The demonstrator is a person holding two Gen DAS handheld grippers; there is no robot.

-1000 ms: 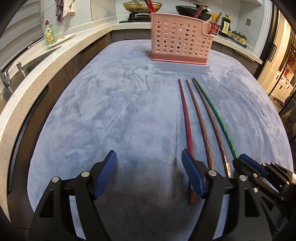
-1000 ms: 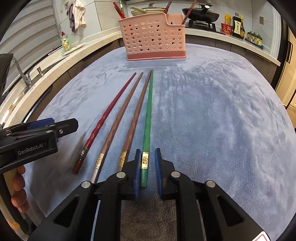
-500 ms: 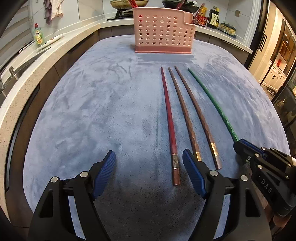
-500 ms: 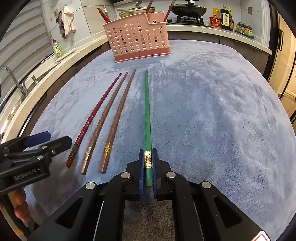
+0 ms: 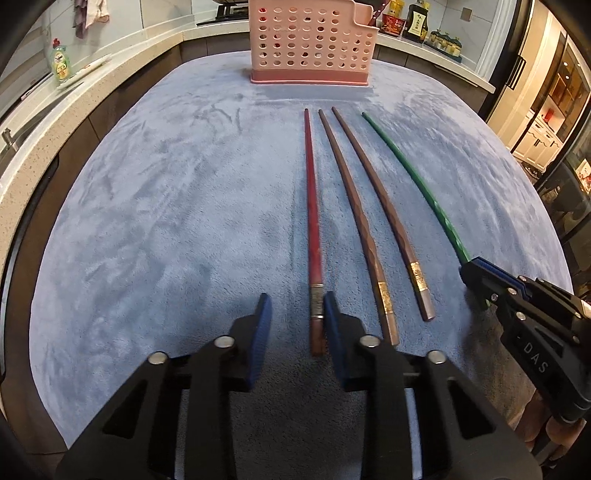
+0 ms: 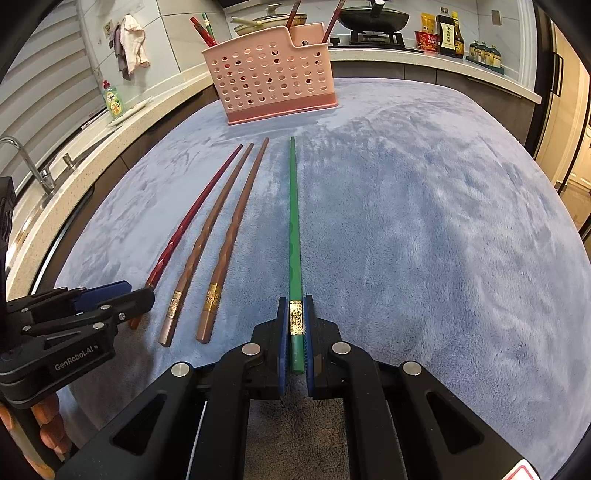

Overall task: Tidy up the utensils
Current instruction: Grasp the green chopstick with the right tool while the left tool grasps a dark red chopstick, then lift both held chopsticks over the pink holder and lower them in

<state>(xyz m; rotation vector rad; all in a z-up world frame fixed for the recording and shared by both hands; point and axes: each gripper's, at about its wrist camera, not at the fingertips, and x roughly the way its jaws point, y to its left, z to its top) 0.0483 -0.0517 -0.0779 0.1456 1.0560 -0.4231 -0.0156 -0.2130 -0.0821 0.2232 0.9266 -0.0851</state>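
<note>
Utensils on hand: four chopsticks lying side by side on the blue plush tabletop (image 5: 155,206), tips pointing away from both sets of tongs toward a pink perforated holder (image 5: 312,38).

Left tongs (image 5: 297,312): jaws closing, a clear gap between the blue pads. The butt end of the red chopstick (image 5: 312,206) lies between them, close against the right-hand pad (image 5: 330,321), while the left-hand pad stands apart from it. No squeeze on it is visible.

Just right of the left tongs: first brown chopstick (image 5: 356,210), its gold-banded butt beside the right-hand finger. Next over, second brown chopstick (image 5: 384,206), also gold-banded, lying between its twin and the right tongs.

Right tongs (image 6: 295,325): clamped on the green chopstick (image 6: 294,221) at its gold band, the butt end showing between the pads and the shaft running straight ahead along the cloth. Seen from the left wrist, these tongs (image 5: 471,271) sit at the far right with the green shaft curving away from them.

Ahead of both tongs: the pink holder (image 6: 271,79) stands upright at the far end of the cloth, with several red and brown sticks already poking from its top. Beyond it, a counter with pans and sauce bottles (image 6: 448,35); to the far left, a green dish-soap bottle (image 6: 114,99) and a tap (image 6: 26,162).
</note>
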